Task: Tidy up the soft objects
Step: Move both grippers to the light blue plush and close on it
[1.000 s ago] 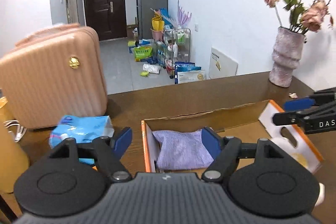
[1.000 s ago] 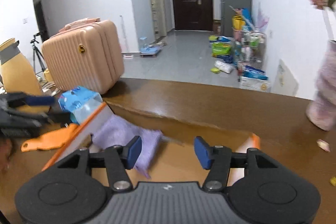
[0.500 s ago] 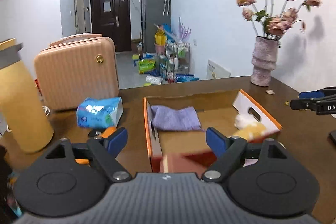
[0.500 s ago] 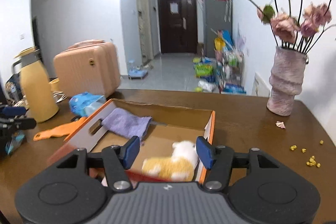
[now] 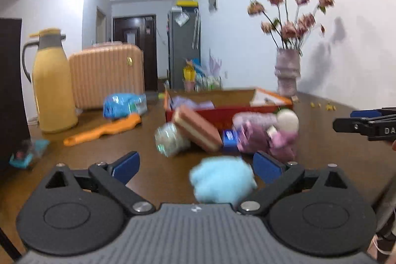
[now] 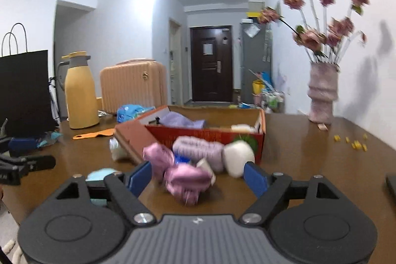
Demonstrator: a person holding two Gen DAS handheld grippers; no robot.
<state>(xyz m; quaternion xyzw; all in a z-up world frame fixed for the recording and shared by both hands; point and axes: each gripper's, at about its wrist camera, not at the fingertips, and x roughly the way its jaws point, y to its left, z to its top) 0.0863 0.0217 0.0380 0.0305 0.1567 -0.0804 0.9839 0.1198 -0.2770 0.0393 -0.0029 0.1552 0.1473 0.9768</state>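
Observation:
A red cardboard box (image 5: pixel 230 113) stands mid-table and holds a purple cloth (image 6: pixel 183 121). Soft things lie in front of it: a pink plush (image 5: pixel 267 135), a purple knitted piece (image 6: pixel 198 150), a white ball (image 6: pixel 238 157) and a brown sponge block (image 5: pixel 195 130). My left gripper (image 5: pixel 196 167) has its jaws opening. A light blue fluff (image 5: pixel 221 180) lies between them near the right pad, not gripped. My right gripper (image 6: pixel 198 178) is also opening. A pink satin piece (image 6: pixel 185 177) lies loose between its fingers.
A yellow thermos (image 5: pixel 53 81), a pink suitcase (image 5: pixel 106 73), a blue tissue pack (image 5: pixel 123 104) and an orange scraper (image 5: pixel 101 130) stand to the left. A black paper bag (image 6: pixel 24 90) is at far left. A flower vase (image 6: pixel 321 93) and yellow crumbs (image 6: pixel 351 141) are on the right.
Both grippers have drawn back from over the box toward the near side and sunk lower. Both sets of jaws have widened. The soft things in front of the box have come into view.

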